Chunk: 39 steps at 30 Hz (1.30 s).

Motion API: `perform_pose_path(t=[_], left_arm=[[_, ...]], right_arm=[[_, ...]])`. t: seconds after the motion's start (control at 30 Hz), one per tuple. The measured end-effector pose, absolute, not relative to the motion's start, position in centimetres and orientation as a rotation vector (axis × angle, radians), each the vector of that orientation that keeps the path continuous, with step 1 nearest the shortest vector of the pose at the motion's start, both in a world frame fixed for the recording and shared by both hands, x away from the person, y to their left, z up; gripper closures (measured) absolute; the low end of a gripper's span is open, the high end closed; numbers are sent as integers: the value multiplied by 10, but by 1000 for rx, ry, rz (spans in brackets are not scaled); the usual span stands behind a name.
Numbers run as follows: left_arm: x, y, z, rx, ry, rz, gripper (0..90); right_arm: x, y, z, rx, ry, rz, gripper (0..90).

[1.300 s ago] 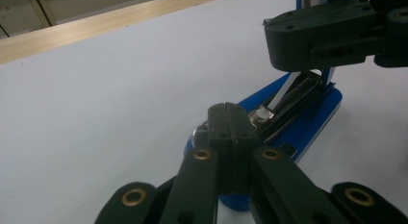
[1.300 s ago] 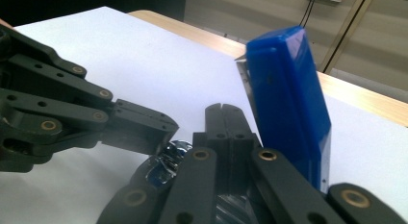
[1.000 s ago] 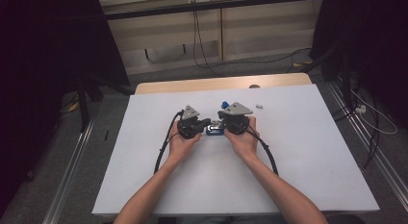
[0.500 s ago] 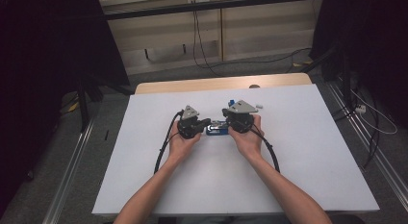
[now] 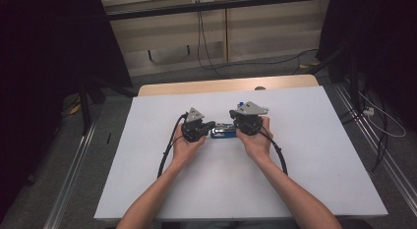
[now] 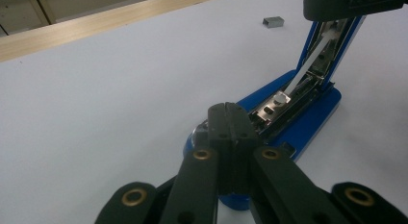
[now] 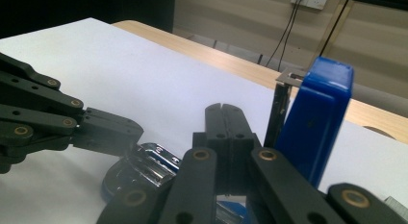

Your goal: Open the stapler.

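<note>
Stapler (image 5: pixel 223 130), blue, lies on the white table (image 5: pixel 314 155) near its middle, between the two grippers, in the high view. Left gripper (image 5: pixel 210 125) sits at the stapler's left end, right gripper (image 5: pixel 233 122) at its right end, each held in a hand with the forearm coming in from the near edge. Black cables (image 5: pixel 167 150) loop back from both tools toward the person. Bare wood strip (image 5: pixel 226 85) shows along the far edge of the table.

Left gripper view: own jaws clenched, pads pressed flat together, nothing between them. Tips (image 6: pixel 230 119) rest over the near end of the stapler's blue base (image 6: pixel 308 125); whether they press on it I cannot tell. Stapler stands open: lid (image 6: pixel 332 41) swung up steeply to the right, metal staple channel (image 6: pixel 279 101) exposed below it. Dark body of the other gripper (image 6: pixel 356 4) sits at the lid's upper end. Small grey strip of staples (image 6: pixel 273 22) lies alone on the table beyond, well apart.

Right gripper view: own jaws also clenched on nothing, tips (image 7: pixel 224 113) just beside the raised blue lid (image 7: pixel 315 123), which stands nearly upright to their right. Contact with the lid I cannot tell. Left gripper's black linkage (image 7: pixel 72 125) comes in from the left, its tip down at the shiny metal channel (image 7: pixel 149 164) of the base.
</note>
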<state>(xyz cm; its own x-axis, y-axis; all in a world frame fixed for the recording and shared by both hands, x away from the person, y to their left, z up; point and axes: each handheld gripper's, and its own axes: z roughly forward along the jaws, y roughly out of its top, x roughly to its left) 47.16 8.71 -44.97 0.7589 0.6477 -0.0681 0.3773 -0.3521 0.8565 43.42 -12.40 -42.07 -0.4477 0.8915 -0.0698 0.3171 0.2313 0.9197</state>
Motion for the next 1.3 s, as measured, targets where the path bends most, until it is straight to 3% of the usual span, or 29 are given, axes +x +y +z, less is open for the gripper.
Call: perform_pose_path(t=[1.3], left_arm=[[472,88,-450,1971,779,341,900]], right_arm=[[430,-151,-420,1157,1843,1190,900]])
